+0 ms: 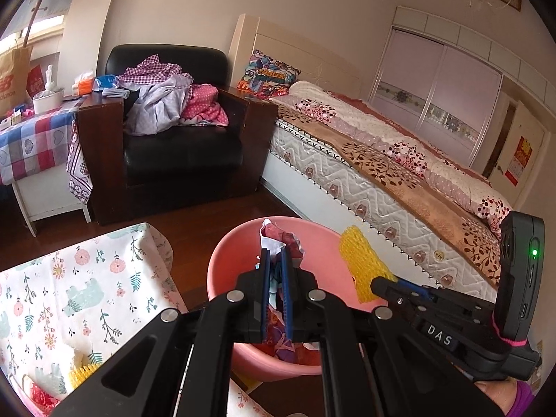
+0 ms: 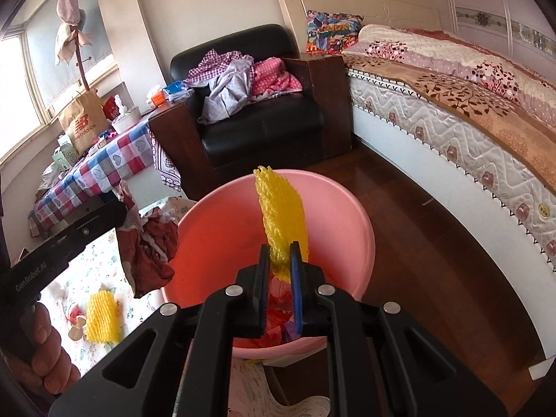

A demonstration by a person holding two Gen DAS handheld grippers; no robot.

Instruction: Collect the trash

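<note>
A pink plastic bin stands on the wood floor beside the bed. My left gripper is shut on a crumpled red-and-white wrapper, held over the bin's near-left rim. My right gripper is shut on a yellow foam net sleeve, which stands up over the bin's opening. Red and purple scraps lie in the bin's bottom. Another yellow foam sleeve lies on the floral tablecloth.
The table with the floral cloth sits left of the bin. A black armchair piled with clothes stands behind, a bed to the right, and a checked-cloth side table at far left. A hand holds the left gripper.
</note>
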